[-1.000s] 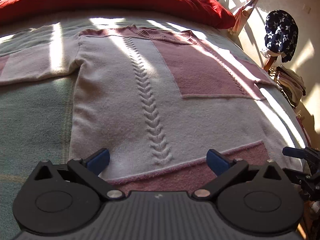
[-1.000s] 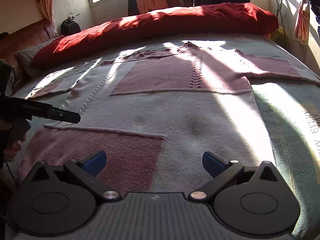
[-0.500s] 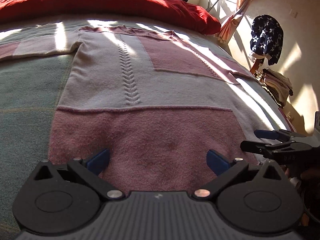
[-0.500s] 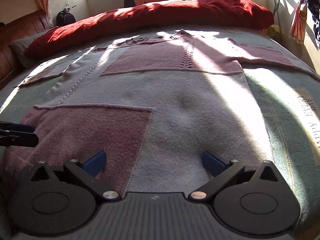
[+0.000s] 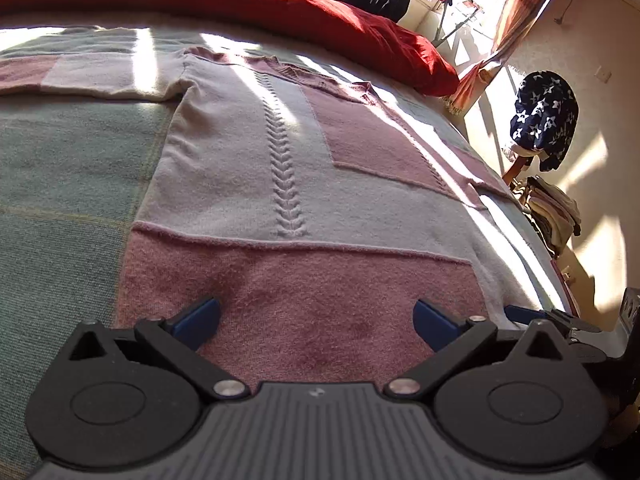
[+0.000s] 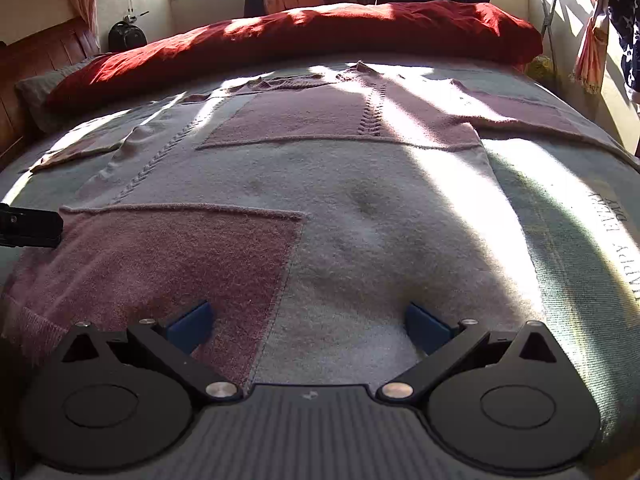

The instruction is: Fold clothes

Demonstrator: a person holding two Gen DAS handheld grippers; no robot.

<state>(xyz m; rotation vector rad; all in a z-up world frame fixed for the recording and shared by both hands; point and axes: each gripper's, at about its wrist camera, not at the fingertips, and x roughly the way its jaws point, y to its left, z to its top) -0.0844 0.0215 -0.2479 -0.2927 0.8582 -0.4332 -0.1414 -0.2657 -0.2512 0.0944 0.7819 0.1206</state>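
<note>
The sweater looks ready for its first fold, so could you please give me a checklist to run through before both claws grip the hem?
1. Sweater lies flat on the bed, front up: ok.
2. Both sleeves spread out to the sides: ok.
3. Left claw open, over the pink hem panel: ok.
4. Right claw open, over the hem on the other side: ok.
5. Fabric already between the fingers: cannot tell.
6. Red duvet clear of the sweater's collar: ok.

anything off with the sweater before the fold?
Mostly flat. The sweater bunches into small wrinkles near its left armpit, and two dark dimples sit mid-body. Both grippers open at the hem.
</note>
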